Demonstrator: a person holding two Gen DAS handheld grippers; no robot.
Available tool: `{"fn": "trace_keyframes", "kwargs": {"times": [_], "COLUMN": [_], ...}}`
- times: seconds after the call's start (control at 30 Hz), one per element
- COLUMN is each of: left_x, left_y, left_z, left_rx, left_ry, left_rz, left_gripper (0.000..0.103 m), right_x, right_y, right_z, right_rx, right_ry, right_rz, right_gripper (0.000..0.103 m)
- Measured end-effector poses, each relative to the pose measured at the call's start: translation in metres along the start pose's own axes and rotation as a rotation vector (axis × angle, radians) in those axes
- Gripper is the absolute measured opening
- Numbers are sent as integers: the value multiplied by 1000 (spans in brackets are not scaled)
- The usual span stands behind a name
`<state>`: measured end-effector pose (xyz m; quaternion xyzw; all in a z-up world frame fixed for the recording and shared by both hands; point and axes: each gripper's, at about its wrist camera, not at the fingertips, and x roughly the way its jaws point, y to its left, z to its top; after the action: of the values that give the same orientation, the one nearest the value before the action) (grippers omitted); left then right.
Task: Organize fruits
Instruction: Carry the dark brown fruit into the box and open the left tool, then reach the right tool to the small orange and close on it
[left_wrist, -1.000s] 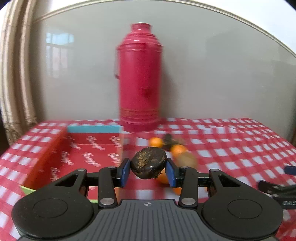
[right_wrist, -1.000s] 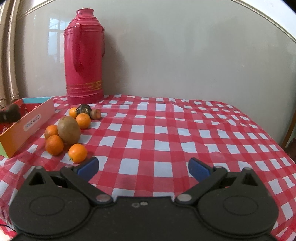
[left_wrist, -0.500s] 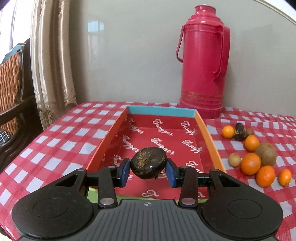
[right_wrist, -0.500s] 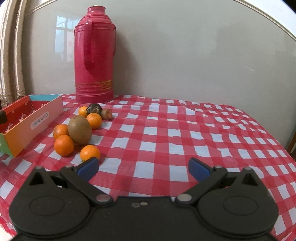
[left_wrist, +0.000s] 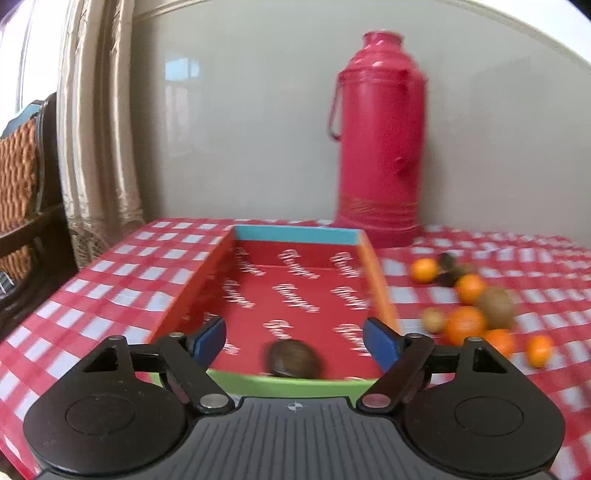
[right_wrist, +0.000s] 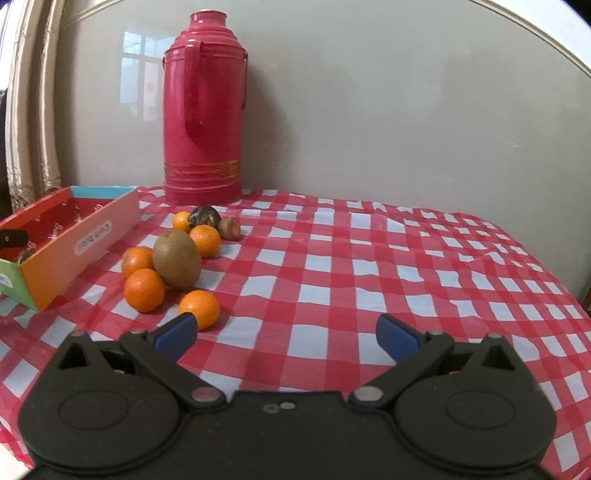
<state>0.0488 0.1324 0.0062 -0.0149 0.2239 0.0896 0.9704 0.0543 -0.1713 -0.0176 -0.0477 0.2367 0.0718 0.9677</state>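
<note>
My left gripper (left_wrist: 295, 341) is open and empty above the near end of the red box (left_wrist: 295, 291). A dark brown fruit (left_wrist: 293, 358) lies on the box floor by the green near wall. Right of the box lies a pile of fruit: several oranges (left_wrist: 465, 325), a kiwi (left_wrist: 495, 308) and a dark fruit (left_wrist: 447, 264). My right gripper (right_wrist: 286, 332) is open and empty above the cloth, right of the nearest orange (right_wrist: 199, 308). The kiwi (right_wrist: 177, 258), the dark fruit (right_wrist: 202, 218) and the box (right_wrist: 88, 236) show in the right wrist view.
A tall red thermos (left_wrist: 380, 147) stands at the wall behind the box and the fruit; it also shows in the right wrist view (right_wrist: 205, 107). The table has a red and white checked cloth (right_wrist: 351, 266). A curtain (left_wrist: 99, 129) and a chair (left_wrist: 22, 177) stand left of the table.
My left gripper has opened and let go of the dark brown fruit, which now lies in the box. My right gripper has moved closer to the fruit pile.
</note>
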Motion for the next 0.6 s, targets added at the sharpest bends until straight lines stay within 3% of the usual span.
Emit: {"fn": "trace_keyframes", "kwargs": {"times": [0.07,0.1,0.3,0.43,0.6], "left_x": [-17,-27,-44,-46,-42], "left_y": [-12,-19,-41,-41,-35], "left_z": [-5,-9,-25,-29,-31], "left_rx": [0,12,45,31,21], "left_ry": [-28,-49,-35,-33,-4], "left_rz": [-8,1,-18,-13,2], "left_gripper": [102,103,103,103,103], "right_x": [-4,-5,-3,4,11], "right_y": [3,5,12,16,25], "right_z": [0,0,2,2,2], "right_rx": [-9,-13,-23,-22,-32], "right_ry": [-28,-33,-35,-9,5], "right_rz": [21,23,48,49,68], "right_gripper": [97,97,95,86,85]}}
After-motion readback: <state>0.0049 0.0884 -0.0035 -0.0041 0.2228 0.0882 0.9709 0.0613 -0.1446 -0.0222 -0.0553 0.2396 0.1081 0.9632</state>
